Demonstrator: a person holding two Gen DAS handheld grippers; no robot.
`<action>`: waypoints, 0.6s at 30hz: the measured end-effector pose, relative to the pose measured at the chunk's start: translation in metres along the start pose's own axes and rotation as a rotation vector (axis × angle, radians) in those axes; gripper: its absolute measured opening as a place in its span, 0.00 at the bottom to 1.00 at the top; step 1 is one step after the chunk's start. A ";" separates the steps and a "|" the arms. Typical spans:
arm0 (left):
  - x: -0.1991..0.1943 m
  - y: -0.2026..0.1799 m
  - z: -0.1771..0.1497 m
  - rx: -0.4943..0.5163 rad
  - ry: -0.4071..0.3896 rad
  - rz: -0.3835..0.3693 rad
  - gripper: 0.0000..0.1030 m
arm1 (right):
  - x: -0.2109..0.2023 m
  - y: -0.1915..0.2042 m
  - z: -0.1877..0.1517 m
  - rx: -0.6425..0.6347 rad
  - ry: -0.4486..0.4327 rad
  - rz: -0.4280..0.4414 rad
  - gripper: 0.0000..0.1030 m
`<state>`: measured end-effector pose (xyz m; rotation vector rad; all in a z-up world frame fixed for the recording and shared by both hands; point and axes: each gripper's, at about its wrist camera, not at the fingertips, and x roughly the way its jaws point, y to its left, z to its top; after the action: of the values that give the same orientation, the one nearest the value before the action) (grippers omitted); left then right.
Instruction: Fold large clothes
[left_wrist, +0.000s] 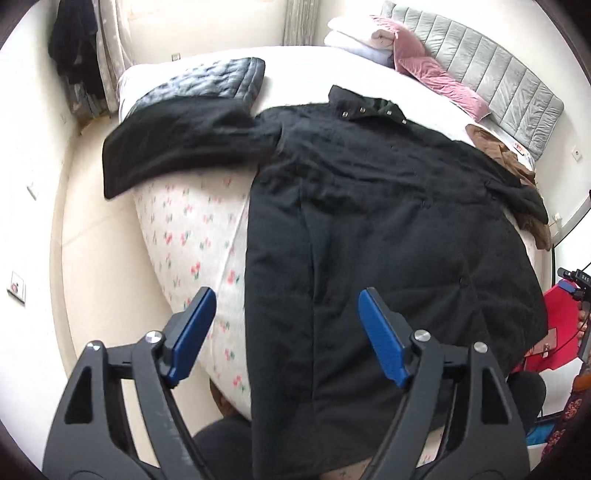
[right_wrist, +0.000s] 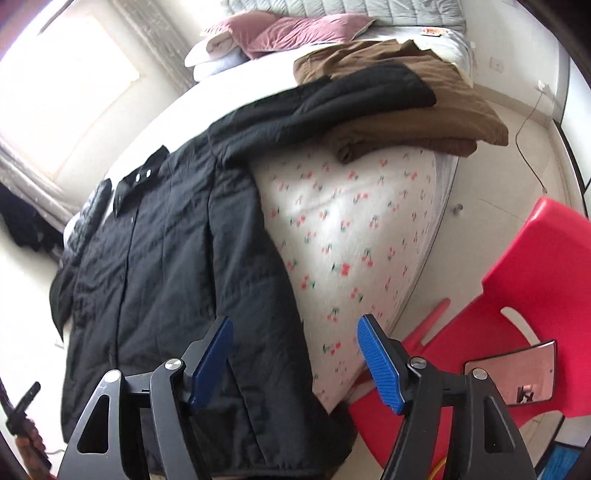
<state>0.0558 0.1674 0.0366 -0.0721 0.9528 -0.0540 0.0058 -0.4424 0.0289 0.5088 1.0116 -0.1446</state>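
Coat flat on bed, beneath both parted grippers.

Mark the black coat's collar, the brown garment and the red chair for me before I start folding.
Collar (left_wrist: 364, 107): left wrist view, on the snap-button band at the coat's top.
Brown garment (right_wrist: 443, 107): right wrist view, on its folded upper face beside the black sleeve.
Red chair (right_wrist: 535, 266): right wrist view, on the backrest.

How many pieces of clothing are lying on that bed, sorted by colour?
Black: 1, the long black coat spread flat, with one sleeve resting on the brown pile.
Brown: 1, the folded brown garment near the headboard.
Dark quilted: 1, the quilted jacket at the far corner.
Total: 3. Pink pillows are not counted.
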 end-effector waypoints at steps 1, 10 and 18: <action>0.003 -0.010 0.014 0.011 -0.006 -0.003 0.78 | -0.005 -0.004 0.017 0.032 -0.029 -0.002 0.69; 0.090 -0.140 0.112 0.166 0.089 -0.159 0.80 | 0.008 -0.053 0.179 0.238 -0.240 -0.097 0.74; 0.195 -0.295 0.180 0.488 0.043 -0.284 0.80 | 0.098 -0.111 0.283 0.307 -0.243 -0.233 0.74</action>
<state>0.3112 -0.1346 0.0068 0.2460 0.9446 -0.5487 0.2383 -0.6610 0.0291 0.6338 0.8107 -0.5627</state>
